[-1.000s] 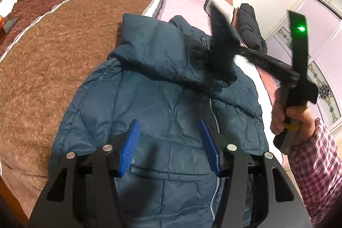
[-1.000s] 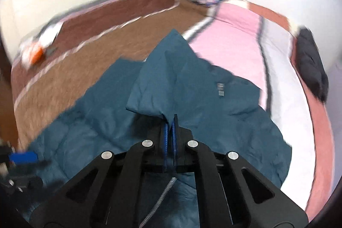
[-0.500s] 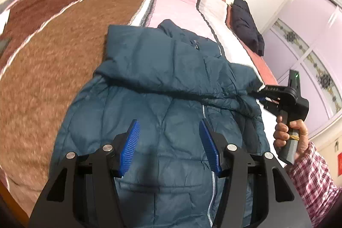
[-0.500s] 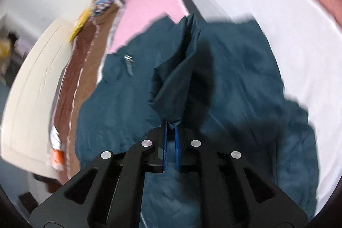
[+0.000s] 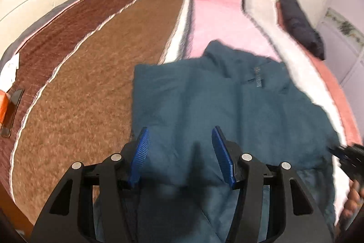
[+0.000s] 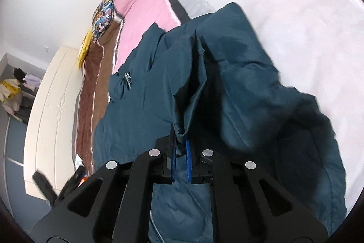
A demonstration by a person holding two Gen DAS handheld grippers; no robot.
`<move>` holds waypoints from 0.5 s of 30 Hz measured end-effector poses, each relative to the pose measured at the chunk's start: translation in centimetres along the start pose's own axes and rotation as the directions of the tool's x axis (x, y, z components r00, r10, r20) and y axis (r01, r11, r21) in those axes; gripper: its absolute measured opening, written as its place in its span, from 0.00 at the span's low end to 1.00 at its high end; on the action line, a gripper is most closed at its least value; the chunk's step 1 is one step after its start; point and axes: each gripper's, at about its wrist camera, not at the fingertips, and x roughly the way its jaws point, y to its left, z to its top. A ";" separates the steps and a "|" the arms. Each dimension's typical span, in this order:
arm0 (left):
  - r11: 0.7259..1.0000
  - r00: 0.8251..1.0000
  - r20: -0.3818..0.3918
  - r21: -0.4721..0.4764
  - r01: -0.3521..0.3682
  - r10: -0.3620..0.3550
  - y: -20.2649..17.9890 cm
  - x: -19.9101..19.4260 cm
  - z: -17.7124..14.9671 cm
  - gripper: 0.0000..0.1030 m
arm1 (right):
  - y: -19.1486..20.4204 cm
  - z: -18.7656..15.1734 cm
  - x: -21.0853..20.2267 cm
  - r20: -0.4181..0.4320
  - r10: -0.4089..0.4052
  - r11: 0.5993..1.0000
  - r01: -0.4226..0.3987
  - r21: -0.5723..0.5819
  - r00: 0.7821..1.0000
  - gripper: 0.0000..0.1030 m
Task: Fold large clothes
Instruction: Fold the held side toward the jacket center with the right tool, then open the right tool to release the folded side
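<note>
While the left gripper [image 5: 180, 152] is hovering with its fingers spread wide and gripping nothing, the teal jacket [image 5: 204, 106] is lying flat on the bed [image 5: 86, 83] beneath it, and the view has swung from the jacket's zipped front toward its collar end. Seen from the right wrist, the right gripper [image 6: 180, 152] is pinching a fold of jacket [image 6: 227, 95] fabric between nearly closed fingers, as it was a second ago, now dragging that side out over the bed's white cover [image 6: 284, 15]. Judging by this, the sleeve fold is being reopened or repositioned, not finished.
</note>
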 end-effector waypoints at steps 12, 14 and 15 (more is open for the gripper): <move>1.000 0.999 -0.021 -0.006 -0.025 0.024 0.6 1.1 -0.5 0.53 | -0.1 -0.6 -3.7 0.156 -0.172 0.976 0.189 -0.104 0.973 0.20; 0.999 0.999 -0.017 -0.030 -0.036 0.035 1.1 1.2 -0.5 0.53 | 1.1 -0.2 -4.1 0.175 -0.137 0.973 0.166 -0.162 0.975 0.20; 0.998 0.999 -0.030 -0.041 -0.041 0.040 1.3 1.6 -0.7 0.53 | 1.9 0.0 -3.6 0.149 -0.106 0.971 0.134 -0.197 0.983 0.20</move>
